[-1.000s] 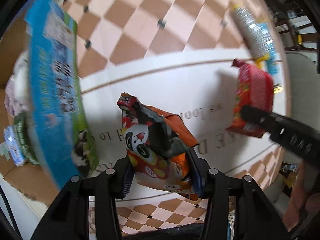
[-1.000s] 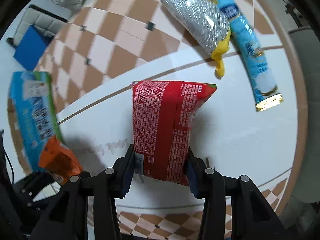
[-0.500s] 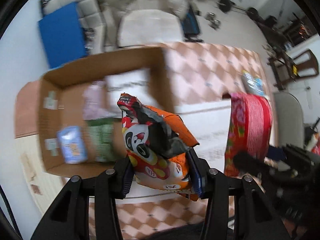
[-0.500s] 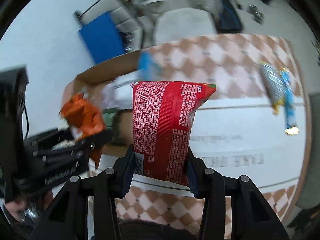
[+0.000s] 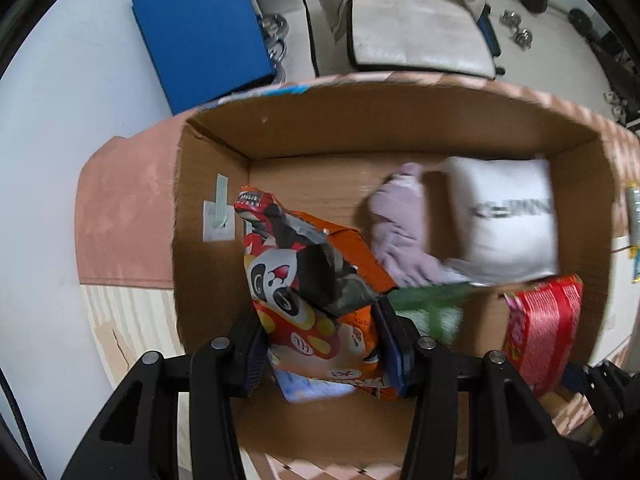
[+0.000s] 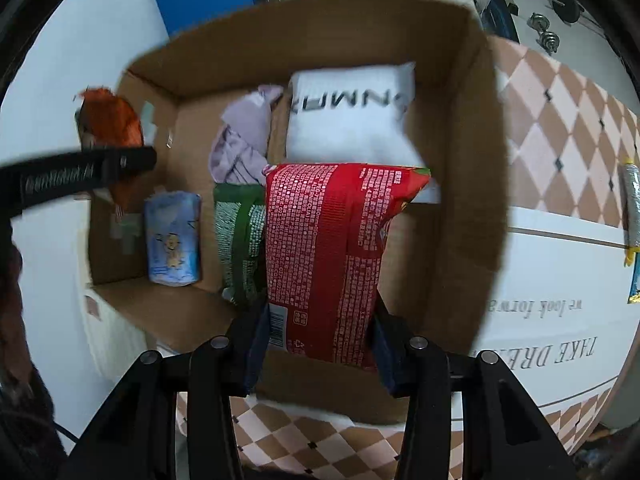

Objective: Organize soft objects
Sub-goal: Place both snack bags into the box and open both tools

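**A:** What sits nearest the lens in the left wrist view?

**B:** The left tool [image 5: 322, 344], at the bottom centre, its two pads clamped on the lower end of an orange snack bag [image 5: 316, 292] printed with a panda face. The bag stands up toward the middle of the frame, its top crumpled.

**A:** And the right one?

**B:** Much the same. The right tool [image 6: 320, 340] at the bottom centre grips a red snack bag [image 6: 332, 256] by its lower end, the printed back facing the camera.

**A:** Where are the bags?

**B:** Both hang over an open cardboard box [image 6: 476, 184] that fills the middle of each view. In the left view the red bag shows at the lower right, inside the box outline; in the right view the orange bag appears at the upper left, over the box's left wall.

**A:** What lies in the box?

**B:** In the right view, a light blue packet [image 6: 173, 246] at the left, a green packet [image 6: 236, 240] just beside it and partly behind the red bag, then further up a lilac cloth [image 6: 244, 136] and a white pillow [image 6: 352, 116] with dark lettering.

**A:** Beyond the box?

**B:** At the right edge, a white mat [image 6: 560, 280] with writing lies on checkered floor tiles [image 6: 560, 120]. At the upper left, a blue panel [image 5: 204, 32].
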The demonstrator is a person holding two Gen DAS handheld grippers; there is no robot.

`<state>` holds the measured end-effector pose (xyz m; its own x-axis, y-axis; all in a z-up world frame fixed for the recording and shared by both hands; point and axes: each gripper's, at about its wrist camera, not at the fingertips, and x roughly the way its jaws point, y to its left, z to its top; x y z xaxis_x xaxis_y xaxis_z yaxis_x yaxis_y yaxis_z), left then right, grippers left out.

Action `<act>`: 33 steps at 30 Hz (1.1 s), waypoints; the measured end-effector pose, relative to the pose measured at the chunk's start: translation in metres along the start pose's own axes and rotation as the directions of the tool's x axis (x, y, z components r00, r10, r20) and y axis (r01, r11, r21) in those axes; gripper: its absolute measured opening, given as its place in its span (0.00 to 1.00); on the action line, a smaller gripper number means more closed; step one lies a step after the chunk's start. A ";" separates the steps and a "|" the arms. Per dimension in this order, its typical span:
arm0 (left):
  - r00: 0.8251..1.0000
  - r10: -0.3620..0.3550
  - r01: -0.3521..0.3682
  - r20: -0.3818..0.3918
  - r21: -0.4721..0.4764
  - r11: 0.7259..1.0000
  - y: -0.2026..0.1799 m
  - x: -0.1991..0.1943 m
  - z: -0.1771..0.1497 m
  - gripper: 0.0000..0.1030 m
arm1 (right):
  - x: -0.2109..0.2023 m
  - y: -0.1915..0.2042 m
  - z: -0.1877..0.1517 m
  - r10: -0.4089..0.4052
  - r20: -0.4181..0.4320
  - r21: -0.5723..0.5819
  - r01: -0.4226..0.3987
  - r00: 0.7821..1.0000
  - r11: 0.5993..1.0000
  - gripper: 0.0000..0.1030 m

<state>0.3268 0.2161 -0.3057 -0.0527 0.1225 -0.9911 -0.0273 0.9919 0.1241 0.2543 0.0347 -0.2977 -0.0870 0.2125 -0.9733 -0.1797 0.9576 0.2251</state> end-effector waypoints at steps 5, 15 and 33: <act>0.999 -0.004 0.005 -0.049 0.012 1.000 0.009 0.029 0.013 0.44 | 0.029 0.005 0.002 -0.038 -0.043 -0.003 0.038 0.998 0.999 0.47; 0.992 -0.069 0.070 -0.105 0.001 0.998 0.026 0.049 0.031 0.47 | 0.048 0.010 0.009 -0.071 -0.090 -0.001 0.071 0.993 0.997 0.51; 0.984 -0.147 0.155 0.100 -0.072 0.985 0.039 -0.038 -0.051 0.96 | -0.021 0.009 -0.012 -0.081 0.097 0.075 0.074 0.992 0.994 1.00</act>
<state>0.2764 0.2483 -0.2609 0.0516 -0.0224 -0.9984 -0.1070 0.9939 -0.0278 0.2426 0.0361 -0.2748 0.0228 0.1520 -0.9881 -0.1112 0.9826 0.1486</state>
